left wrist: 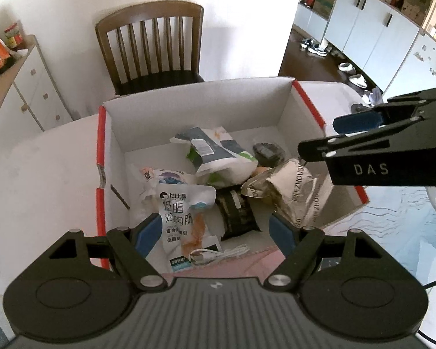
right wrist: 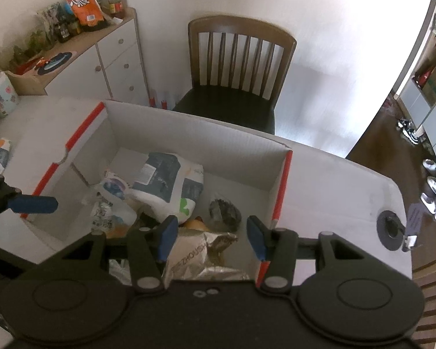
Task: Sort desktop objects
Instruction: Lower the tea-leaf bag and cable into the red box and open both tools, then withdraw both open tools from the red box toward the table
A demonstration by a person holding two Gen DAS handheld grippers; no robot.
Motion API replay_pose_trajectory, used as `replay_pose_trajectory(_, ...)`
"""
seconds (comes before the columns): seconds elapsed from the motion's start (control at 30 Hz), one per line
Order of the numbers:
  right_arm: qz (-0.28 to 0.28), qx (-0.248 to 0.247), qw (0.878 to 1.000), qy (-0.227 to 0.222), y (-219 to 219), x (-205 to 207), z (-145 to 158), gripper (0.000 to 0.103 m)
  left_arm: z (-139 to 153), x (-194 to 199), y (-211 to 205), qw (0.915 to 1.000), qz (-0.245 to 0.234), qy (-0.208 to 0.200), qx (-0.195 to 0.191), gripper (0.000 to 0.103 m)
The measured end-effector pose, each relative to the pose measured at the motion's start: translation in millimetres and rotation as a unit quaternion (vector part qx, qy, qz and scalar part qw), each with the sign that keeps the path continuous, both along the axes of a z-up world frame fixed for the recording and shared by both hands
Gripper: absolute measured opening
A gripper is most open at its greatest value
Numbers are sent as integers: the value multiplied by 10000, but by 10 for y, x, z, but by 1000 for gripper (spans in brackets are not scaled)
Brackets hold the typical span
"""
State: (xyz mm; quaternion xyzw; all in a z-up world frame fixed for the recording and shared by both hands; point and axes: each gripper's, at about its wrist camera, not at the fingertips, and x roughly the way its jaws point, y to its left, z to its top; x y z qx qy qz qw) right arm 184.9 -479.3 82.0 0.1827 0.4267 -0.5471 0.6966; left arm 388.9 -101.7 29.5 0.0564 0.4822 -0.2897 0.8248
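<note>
Left gripper [left wrist: 216, 232]: jaws spread wide, nothing clasped. Its blue pads [left wrist: 148, 234] stand either side of the near end of the box, above the contents and clear of them. Directly below and between the pads lies a white snack pouch [left wrist: 186, 218] printed with dark characters; a coiled white cable [left wrist: 218, 254] lies on the pouch's near end, close to the box's near edge. A dark cylindrical item [left wrist: 237, 213] lies just right of the pouch, touching it.

Right gripper [right wrist: 212, 237]: jaws parted and empty, pads not pressing anything. A crumpled silver foil bag [right wrist: 206, 258] lies beneath and between its fingers, inside the near right corner of the box. In the left wrist view this gripper reaches in from the right, over the box's right wall, with the foil bag under its tips.

Box [left wrist: 276, 101]: white cardboard, red-edged, open-topped, standing on a white table [left wrist: 43, 160]. Further in, a white, green and dark blue packet [right wrist: 165, 183] lies across the middle, resting on other items. To its right, on the box floor, sits a small dark grey bundle [right wrist: 225, 212], apart from the far wall. A small blue-and-white packet [right wrist: 114, 187] lies to the left of the large packet, touching it.

Beyond the table: a brown wooden chair [right wrist: 238, 67] against the wall, and a white drawer unit [right wrist: 116, 64] with an orange bag [right wrist: 84, 5] on top.
</note>
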Motion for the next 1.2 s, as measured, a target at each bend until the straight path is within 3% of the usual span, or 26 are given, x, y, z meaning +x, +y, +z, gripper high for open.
replay_pose_trajectory(0.57,-146,-182,9997,-22,747,47,304,53,347,-460,405,9994,-51,-255,-222,80)
replay_pose_trajectory(1.2,-250,-59,9993,-283,1560,324,192,55,327,-878,780,9989,-229,-261,-329,84)
